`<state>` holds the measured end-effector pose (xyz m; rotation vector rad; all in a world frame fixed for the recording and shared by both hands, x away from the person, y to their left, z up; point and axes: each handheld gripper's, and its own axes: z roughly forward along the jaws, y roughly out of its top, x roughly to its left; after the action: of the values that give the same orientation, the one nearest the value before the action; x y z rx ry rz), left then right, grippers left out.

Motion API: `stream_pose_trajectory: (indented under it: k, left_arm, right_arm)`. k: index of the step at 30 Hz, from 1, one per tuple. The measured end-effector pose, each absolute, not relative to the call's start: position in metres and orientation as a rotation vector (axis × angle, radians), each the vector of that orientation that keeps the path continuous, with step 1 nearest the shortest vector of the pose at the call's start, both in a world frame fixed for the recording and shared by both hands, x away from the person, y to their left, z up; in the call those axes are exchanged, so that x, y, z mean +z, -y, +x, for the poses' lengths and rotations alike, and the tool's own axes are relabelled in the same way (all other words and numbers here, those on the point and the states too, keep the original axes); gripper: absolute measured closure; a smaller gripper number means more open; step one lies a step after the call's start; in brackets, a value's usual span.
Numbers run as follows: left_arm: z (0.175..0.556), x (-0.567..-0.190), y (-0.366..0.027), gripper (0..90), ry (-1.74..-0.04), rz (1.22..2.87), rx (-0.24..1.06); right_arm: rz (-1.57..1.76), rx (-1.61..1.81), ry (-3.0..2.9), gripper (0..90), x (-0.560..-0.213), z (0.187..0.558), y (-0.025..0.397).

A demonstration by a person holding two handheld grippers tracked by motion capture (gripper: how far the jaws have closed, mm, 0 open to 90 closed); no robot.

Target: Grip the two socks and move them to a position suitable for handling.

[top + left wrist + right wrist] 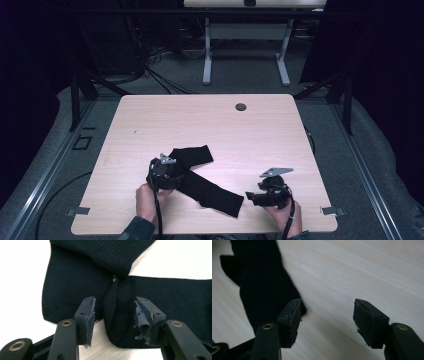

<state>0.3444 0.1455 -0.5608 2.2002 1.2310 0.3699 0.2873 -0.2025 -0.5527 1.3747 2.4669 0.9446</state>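
Wooden table (210, 120) bears a crumpled black sock (75, 277); both grippers' jaws gape apart.

Thing: black sock (207, 187), ribbed knit
Pose: bent into a V, lying flat
Place: near side of the tabletop (210, 125)

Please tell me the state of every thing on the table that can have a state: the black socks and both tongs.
Left tongs: open, jaws on either side of a raised fold of the sock, not yet closed on it.
Right tongs: open, holding nothing, over bare table beside the sock's end.
Black socks: lying flat, bent or crossed into a V; whether one or two I cannot tell.
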Motion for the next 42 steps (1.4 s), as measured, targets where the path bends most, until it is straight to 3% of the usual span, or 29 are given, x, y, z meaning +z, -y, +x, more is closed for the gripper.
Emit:
stream_pose_trajectory:
  k: [1,2,8,18,26,42]
  left_arm:
    - [0.344,-0.561,-0.145,55.5,-1.231,2.200,0.370]
    - [0.345,-0.562,-0.143,57.1,-1.230,2.210,0.392]
    - [0.347,-0.562,-0.138,65.3,-1.218,2.246,0.410]
    - [0.343,-0.560,-0.138,85.3,-1.171,2.280,0.422]
    - [0.334,-0.557,-0.146,86.8,-1.154,2.268,0.388]
    - [0.315,-0.541,-0.154,87.5,-1.093,2.173,0.323]
  right_arm:
    - [1.375,0.945,-2.467,41.0,-0.553,0.287,0.202]
    - [1.340,0.933,-2.496,47.8,-0.555,0.286,0.191]
    - [1.323,0.921,-2.558,51.7,-0.553,0.285,0.176]
    - [1.282,0.868,-2.601,71.8,-0.562,0.283,0.164]
    - [1.330,0.947,-2.599,79.0,-0.563,0.284,0.175]
    - [1.294,1.031,-2.564,80.8,-0.548,0.279,0.186]
